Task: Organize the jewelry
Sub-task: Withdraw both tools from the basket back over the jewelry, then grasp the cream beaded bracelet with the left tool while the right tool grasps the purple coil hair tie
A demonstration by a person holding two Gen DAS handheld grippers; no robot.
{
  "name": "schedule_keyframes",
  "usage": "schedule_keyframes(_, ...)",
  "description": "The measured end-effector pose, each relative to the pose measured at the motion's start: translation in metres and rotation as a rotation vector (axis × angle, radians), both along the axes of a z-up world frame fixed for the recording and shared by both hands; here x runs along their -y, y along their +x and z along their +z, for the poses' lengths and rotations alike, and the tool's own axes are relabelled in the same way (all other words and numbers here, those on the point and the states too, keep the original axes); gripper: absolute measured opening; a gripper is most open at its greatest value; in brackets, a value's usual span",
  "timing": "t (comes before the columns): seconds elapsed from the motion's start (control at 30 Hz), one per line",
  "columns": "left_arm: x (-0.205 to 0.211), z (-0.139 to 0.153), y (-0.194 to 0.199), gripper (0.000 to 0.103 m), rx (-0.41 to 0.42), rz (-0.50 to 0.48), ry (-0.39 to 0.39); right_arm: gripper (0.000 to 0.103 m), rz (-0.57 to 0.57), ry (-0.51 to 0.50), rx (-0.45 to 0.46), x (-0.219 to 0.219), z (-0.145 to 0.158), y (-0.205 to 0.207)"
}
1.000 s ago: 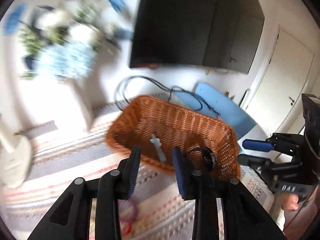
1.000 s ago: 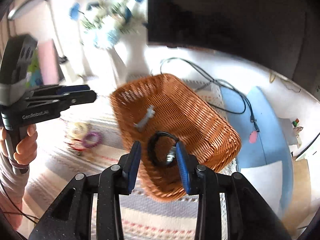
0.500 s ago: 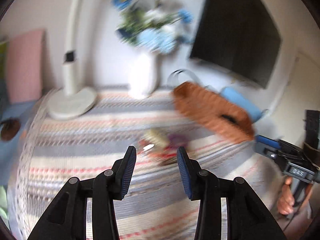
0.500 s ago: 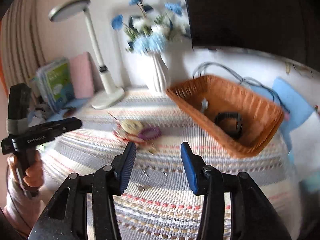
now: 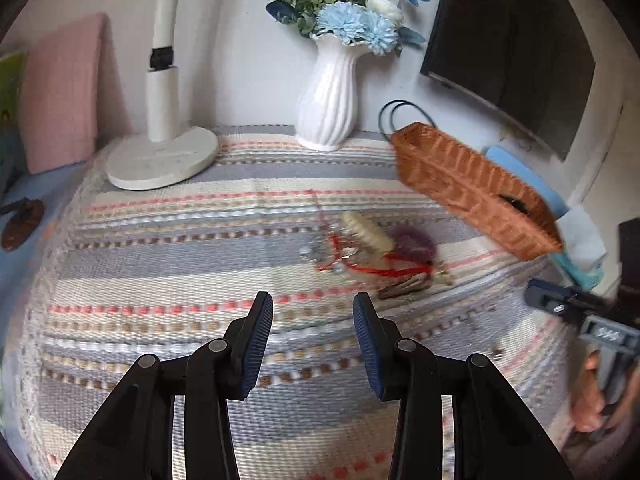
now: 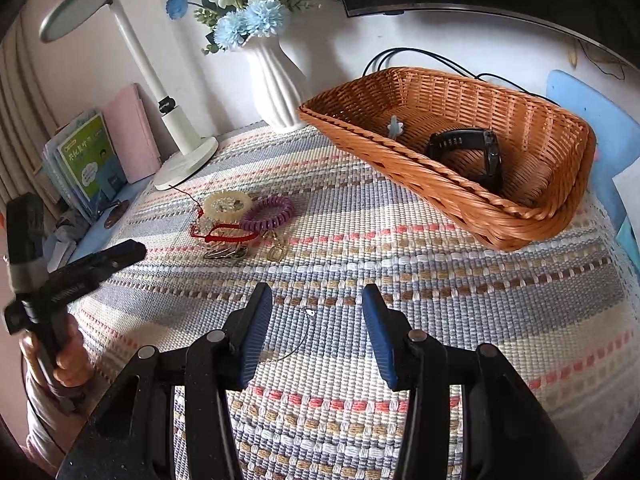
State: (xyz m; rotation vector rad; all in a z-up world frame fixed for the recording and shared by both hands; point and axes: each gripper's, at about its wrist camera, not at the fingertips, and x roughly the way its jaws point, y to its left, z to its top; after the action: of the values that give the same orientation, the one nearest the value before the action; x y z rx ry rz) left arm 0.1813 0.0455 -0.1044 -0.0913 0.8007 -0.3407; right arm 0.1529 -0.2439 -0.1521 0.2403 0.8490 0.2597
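Note:
A jewelry pile lies on the striped cloth (image 6: 400, 240): a cream ring bracelet (image 6: 228, 204), a purple coil bracelet (image 6: 268, 212), a red cord (image 6: 228, 236) and metal clips (image 6: 224, 254). The wicker basket (image 6: 440, 92) at the back right holds a black watch (image 6: 472, 148) and a small pale blue piece (image 6: 395, 126). My right gripper (image 6: 316, 304) is open over bare cloth, with only a thin dark thread with a tiny pendant (image 6: 309, 312) lying below it. My left gripper (image 5: 313, 312) is open and empty, short of the pile (image 5: 372, 256) and to its left.
A white vase of blue flowers (image 6: 276, 88) and a white desk lamp (image 6: 176, 128) stand at the back. Books (image 6: 92, 156) lean at the far left. Behind the basket are a dark screen (image 5: 508, 32), cables and a blue pad (image 6: 592, 112).
The black watch, between my right fingers a second ago, now lies in the basket. Both grippers have drawn back from the basket and dropped lower; the left one now faces the pile.

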Motion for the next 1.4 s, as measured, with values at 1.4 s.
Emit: schedule_keyframes(1.4,0.064,0.038,0.063,0.011,-0.04,-0.168,0.065,0.012,0.131,-0.124,-0.035,-0.049,0.022,0.091)
